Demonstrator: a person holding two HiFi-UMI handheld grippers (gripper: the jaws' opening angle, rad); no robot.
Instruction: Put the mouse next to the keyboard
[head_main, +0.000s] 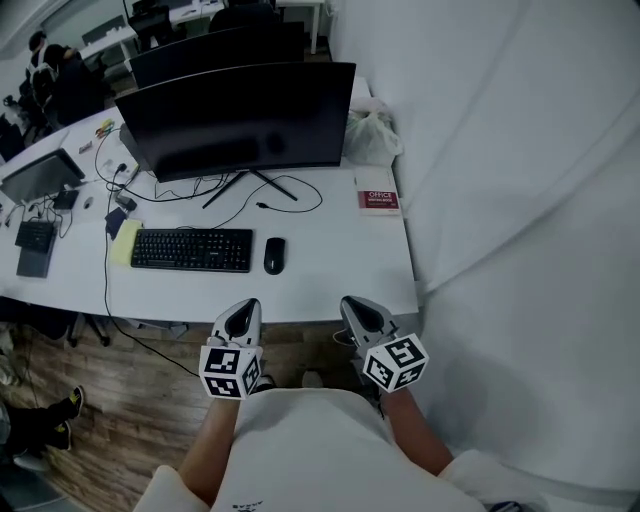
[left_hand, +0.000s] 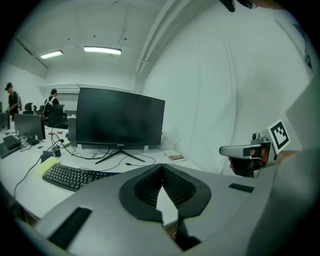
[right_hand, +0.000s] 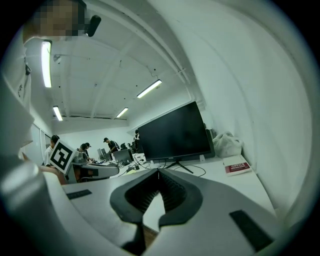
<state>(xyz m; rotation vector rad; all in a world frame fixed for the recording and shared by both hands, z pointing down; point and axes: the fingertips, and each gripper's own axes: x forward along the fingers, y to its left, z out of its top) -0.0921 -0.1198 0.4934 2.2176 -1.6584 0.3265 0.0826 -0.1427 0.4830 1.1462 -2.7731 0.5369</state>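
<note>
A black mouse (head_main: 274, 255) lies on the white desk (head_main: 330, 270), just right of the black keyboard (head_main: 192, 249) and apart from it. The keyboard (left_hand: 70, 176) also shows in the left gripper view. Both grippers hang in front of the desk's near edge, away from the mouse. My left gripper (head_main: 241, 312) is shut, its tips meeting with nothing between them (left_hand: 161, 170). My right gripper (head_main: 358, 309) is shut too and holds nothing (right_hand: 158, 172).
A large dark monitor (head_main: 238, 120) stands behind the keyboard, with cables (head_main: 270, 200) trailing from it. A red book (head_main: 378, 200) and a white bag (head_main: 372, 135) sit at the desk's right. More desks with people lie to the left. A white wall (head_main: 520, 180) rises on the right.
</note>
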